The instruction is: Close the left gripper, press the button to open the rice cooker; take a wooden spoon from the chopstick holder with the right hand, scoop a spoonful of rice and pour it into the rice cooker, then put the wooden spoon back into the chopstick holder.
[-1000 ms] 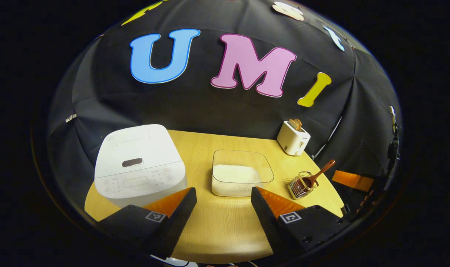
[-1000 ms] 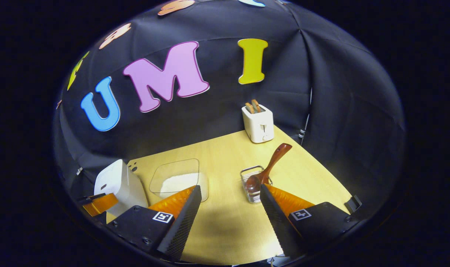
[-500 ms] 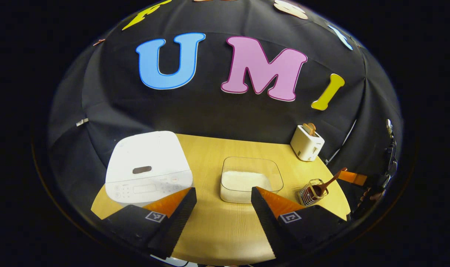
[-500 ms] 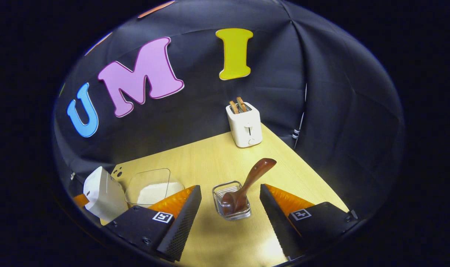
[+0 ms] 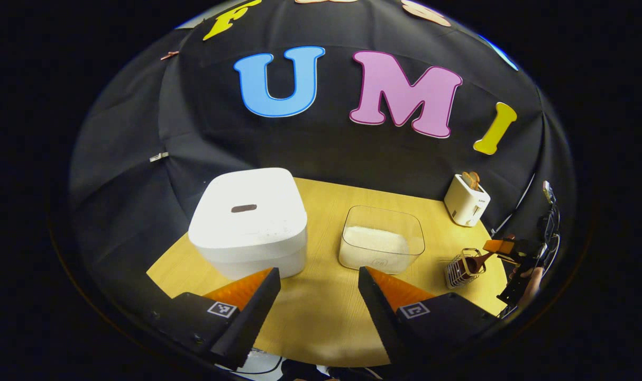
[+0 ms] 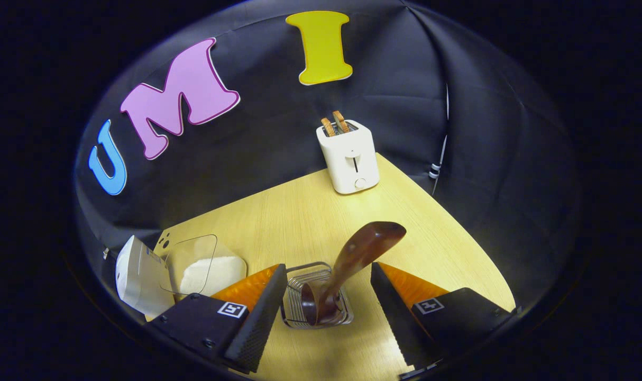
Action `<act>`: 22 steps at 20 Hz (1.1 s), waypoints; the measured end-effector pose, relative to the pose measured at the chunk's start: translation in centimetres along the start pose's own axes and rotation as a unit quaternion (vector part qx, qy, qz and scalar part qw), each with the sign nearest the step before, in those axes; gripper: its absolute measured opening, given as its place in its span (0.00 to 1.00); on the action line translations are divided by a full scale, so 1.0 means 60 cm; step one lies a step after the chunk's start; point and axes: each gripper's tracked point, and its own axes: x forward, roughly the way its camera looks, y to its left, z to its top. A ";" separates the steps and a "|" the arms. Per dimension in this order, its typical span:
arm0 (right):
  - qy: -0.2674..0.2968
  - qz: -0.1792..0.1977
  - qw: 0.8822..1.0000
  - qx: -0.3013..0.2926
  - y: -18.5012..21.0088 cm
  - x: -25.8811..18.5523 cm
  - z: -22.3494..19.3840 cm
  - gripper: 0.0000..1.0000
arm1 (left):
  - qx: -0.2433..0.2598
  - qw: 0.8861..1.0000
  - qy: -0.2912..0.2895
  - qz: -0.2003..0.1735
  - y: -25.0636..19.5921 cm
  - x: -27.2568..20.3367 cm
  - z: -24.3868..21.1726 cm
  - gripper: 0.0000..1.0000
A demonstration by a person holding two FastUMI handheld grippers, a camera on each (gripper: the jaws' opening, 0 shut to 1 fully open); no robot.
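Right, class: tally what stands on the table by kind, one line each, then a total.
White appliances: 2, rice cooker and toaster
Clear rice container: 1
Wire chopstick holder: 1
Wooden spoon: 1
Total: 5

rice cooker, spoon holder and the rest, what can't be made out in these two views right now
- Rice cooker: left gripper view shows lid and front; the panel markings are too small. In the right gripper view the left finger hides its lower part.
- Spoon: right gripper view; the bowl sits inside the wire holder, so its bottom is hidden.
- Right gripper: left gripper view, tiny and warped at the edge; whether it touches the handle is unclear.
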 end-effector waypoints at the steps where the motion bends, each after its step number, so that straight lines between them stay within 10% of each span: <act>1: 0.003 0.004 1.000 0.001 0.005 0.002 -0.001 0.98 | 0.000 1.000 0.001 0.004 0.001 -0.003 -0.002 0.95; 12: 0.032 -0.019 0.999 -0.008 -0.008 -0.082 -0.063 0.99 | 0.006 0.994 -0.093 0.061 0.156 0.107 0.159 0.90; 17: 0.013 -0.048 0.999 0.006 0.001 -0.114 -0.058 0.98 | -0.009 0.995 -0.062 0.075 0.243 0.181 0.152 0.22; 19: 0.008 -0.057 0.998 0.004 0.008 -0.125 -0.063 0.98 | -0.017 0.997 -0.048 0.051 0.244 0.209 0.148 0.05; 22: 0.011 -0.066 0.998 0.008 0.017 -0.138 -0.079 0.98 | -0.012 1.000 -0.019 0.008 0.222 0.243 0.136 0.05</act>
